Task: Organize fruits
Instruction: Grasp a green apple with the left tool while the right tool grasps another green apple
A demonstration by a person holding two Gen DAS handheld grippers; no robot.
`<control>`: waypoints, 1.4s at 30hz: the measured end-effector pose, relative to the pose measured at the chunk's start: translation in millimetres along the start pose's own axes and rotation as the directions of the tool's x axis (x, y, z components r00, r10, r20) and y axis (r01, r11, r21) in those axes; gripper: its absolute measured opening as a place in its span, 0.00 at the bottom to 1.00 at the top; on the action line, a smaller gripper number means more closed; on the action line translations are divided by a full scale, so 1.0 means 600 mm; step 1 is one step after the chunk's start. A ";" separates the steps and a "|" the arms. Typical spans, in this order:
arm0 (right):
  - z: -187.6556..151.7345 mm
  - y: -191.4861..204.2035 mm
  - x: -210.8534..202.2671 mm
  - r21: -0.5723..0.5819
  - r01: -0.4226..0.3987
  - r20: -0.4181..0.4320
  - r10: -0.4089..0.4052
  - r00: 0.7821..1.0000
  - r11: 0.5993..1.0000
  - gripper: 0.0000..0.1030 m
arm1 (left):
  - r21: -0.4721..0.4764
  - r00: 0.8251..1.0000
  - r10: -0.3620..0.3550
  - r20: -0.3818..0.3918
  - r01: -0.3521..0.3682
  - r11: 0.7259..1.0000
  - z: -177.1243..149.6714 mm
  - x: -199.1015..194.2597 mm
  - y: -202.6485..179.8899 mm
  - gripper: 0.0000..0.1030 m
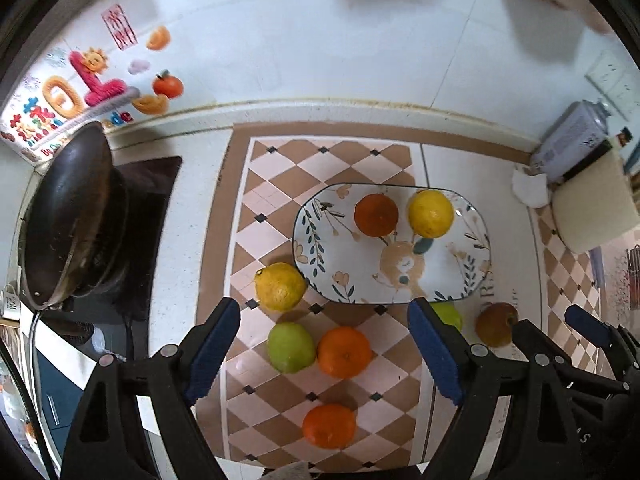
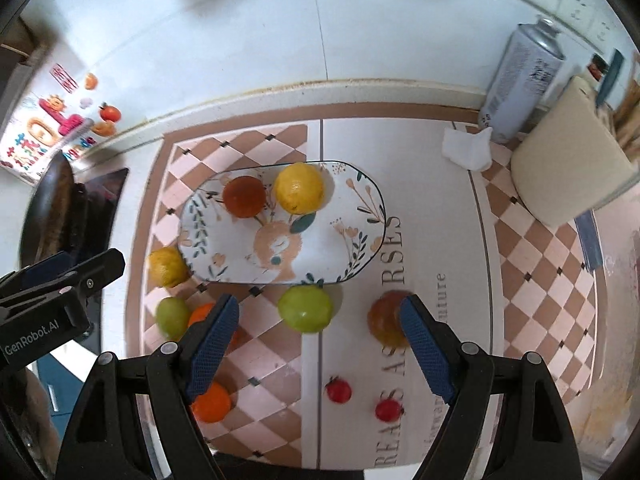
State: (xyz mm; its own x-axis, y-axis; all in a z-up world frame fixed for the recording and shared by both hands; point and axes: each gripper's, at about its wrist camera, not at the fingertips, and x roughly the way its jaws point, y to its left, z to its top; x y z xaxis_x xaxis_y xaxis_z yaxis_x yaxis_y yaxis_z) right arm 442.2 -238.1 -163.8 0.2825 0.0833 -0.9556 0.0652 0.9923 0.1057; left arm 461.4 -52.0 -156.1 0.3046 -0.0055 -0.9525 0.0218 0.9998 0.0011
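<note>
**Two Fruits Plated, the Rest Still Waiting on the Mat**

I hold both claws high over the kitchen counter, pointing steeply down, and both are empty. My left gripper (image 1: pixel 324 348) stands with its blue pads wide apart and nothing between them; my right gripper (image 2: pixel 318 344) is spread the same way, gripping nothing.

On the floral plate (image 1: pixel 320 248) sit a dark orange (image 1: pixel 376 215) and a lemon (image 1: pixel 431 213), side by side near the far rim, which I judge leaves the near half free for more fruit. Everything else lies loose on the checkered mat (image 1: pixel 280 172): a second lemon (image 1: pixel 280 286) touching the plate's left edge, a green fruit (image 1: pixel 291 347) beside a bright orange (image 1: pixel 345 352), another orange (image 1: pixel 329 426) nearer me, a second green fruit (image 2: pixel 305 309) just below the plate, a brownish fruit (image 2: pixel 386 318) partly behind my right pad, and two small red fruits (image 2: pixel 338 389) close to me.

By my reckoning, sorting has barely begun. The open jaws suit a fresh pick, and the green fruit framed between my right pads looks the nearest candidate. The round fruits may roll if nudged off-centre.

A dark wok (image 1: pixel 68 216) sits at left, well clear; a spray can (image 2: pixel 520 84) stands at the back right.
</note>
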 end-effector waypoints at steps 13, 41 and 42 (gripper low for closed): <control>-0.074 0.010 -0.123 -0.009 -0.031 0.097 0.032 0.995 0.999 0.82 | 0.014 0.995 -0.039 0.087 0.038 0.999 -0.086 -0.113 0.015 0.83; -0.092 -0.016 0.116 0.117 -0.169 -0.153 0.186 0.971 0.979 0.82 | -0.223 0.965 -0.063 -0.256 0.005 0.975 -0.105 0.129 0.139 0.97; -0.089 -0.017 0.135 0.128 -0.165 -0.163 0.185 0.969 0.978 0.82 | -0.245 0.958 -0.085 -0.272 0.016 0.969 -0.105 0.145 0.142 0.97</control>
State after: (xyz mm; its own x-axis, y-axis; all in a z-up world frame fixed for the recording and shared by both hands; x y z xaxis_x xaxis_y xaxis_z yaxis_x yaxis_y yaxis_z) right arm 413.3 -236.6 -256.7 0.1303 0.2794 -0.9513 0.1397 0.9447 0.2966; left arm 429.9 34.0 -257.8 0.0307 -0.0843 -0.9960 -0.2069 0.9743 -0.0888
